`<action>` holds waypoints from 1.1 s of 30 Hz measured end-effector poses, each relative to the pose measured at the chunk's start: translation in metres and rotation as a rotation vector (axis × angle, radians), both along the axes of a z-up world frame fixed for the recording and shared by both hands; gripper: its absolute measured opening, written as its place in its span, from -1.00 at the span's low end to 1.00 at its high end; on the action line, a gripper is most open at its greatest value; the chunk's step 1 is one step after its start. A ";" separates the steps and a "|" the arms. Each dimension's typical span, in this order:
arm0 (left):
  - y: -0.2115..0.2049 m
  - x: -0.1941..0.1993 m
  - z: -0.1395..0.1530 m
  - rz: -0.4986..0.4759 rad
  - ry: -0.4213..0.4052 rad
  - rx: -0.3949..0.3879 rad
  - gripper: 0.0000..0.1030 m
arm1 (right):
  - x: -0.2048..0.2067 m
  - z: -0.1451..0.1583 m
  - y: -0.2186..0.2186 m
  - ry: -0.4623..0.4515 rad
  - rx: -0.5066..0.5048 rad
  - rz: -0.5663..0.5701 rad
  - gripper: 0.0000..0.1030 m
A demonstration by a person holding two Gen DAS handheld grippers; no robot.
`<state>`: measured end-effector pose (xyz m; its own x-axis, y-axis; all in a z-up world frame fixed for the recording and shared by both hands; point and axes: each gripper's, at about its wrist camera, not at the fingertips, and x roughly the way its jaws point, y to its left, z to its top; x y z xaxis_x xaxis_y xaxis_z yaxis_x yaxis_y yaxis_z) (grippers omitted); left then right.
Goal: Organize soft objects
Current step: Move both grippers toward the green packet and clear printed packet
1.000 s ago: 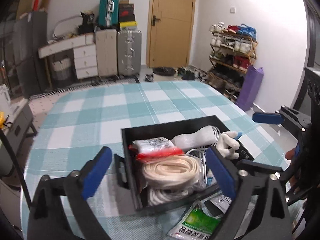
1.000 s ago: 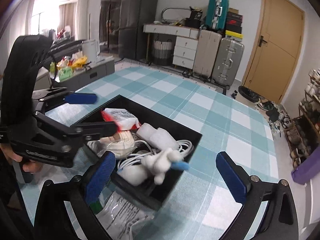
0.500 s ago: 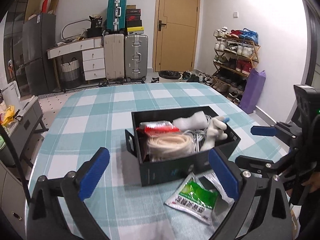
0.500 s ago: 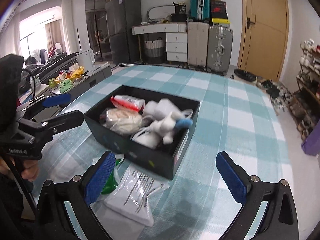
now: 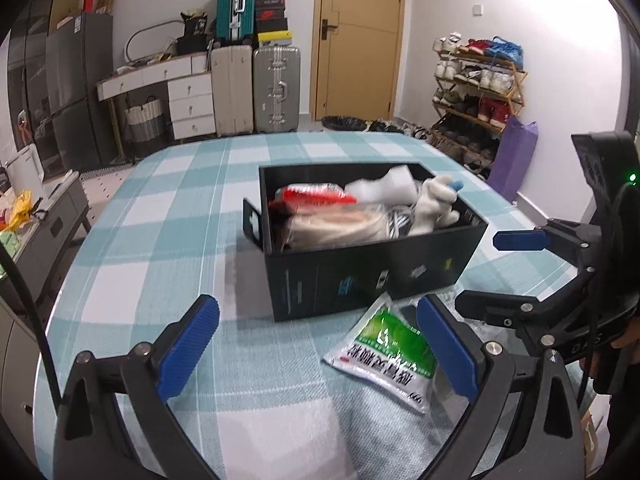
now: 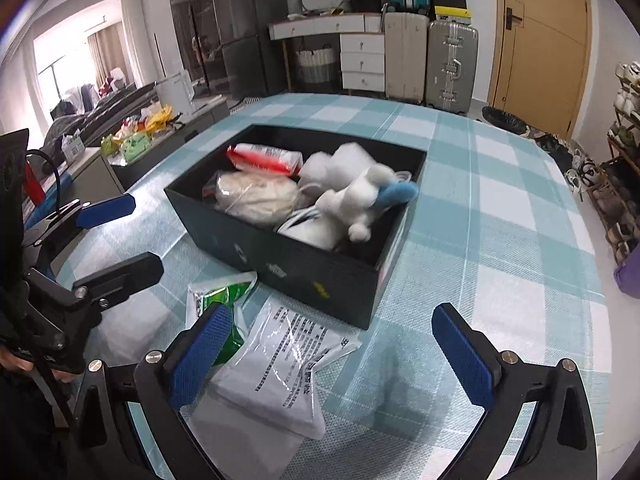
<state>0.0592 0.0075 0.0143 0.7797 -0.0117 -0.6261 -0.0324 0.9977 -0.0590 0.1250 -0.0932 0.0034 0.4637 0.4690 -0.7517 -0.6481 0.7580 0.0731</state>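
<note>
A black box stands on the checked tablecloth, filled with a white plush toy, a bagged coil of cream rope, a red-and-white pack and white cables. In front of the box lie a green-and-white pouch and a clear printed bag. My left gripper is open, low in front of the box. My right gripper is open above the clear bag; nothing sits between either pair of fingers.
Suitcases, a white drawer unit and a wooden door stand beyond the table. A shoe rack and purple bag are at the right. A low cabinet with clutter borders the table's left side.
Both grippers have pulled back and dropped lower from over the box. The two packets in front of the box have come fully into view. Both stay open.
</note>
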 end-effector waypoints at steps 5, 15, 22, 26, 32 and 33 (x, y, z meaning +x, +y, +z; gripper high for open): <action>-0.003 -0.001 -0.005 -0.010 0.014 -0.003 0.94 | -0.001 -0.006 0.005 0.024 -0.008 0.014 0.98; -0.002 0.001 -0.006 -0.010 0.031 -0.012 0.94 | 0.001 -0.023 0.009 0.066 -0.079 0.018 0.98; -0.003 0.002 -0.007 -0.011 0.044 -0.009 0.94 | 0.002 -0.030 0.012 0.092 -0.100 0.027 0.98; -0.006 0.003 -0.007 -0.019 0.053 -0.011 0.94 | 0.005 -0.032 0.004 0.096 -0.118 0.017 0.98; -0.013 0.007 -0.010 -0.029 0.089 -0.043 0.94 | 0.012 -0.034 -0.011 0.105 -0.138 0.002 0.98; -0.014 0.007 -0.011 -0.028 0.096 -0.045 0.94 | 0.012 -0.034 -0.012 0.106 -0.139 0.002 0.98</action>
<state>0.0665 -0.0067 0.0034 0.7154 -0.0625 -0.6959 -0.0125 0.9947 -0.1022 0.1373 -0.1052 -0.0308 0.3776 0.3580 -0.8539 -0.6438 0.7644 0.0358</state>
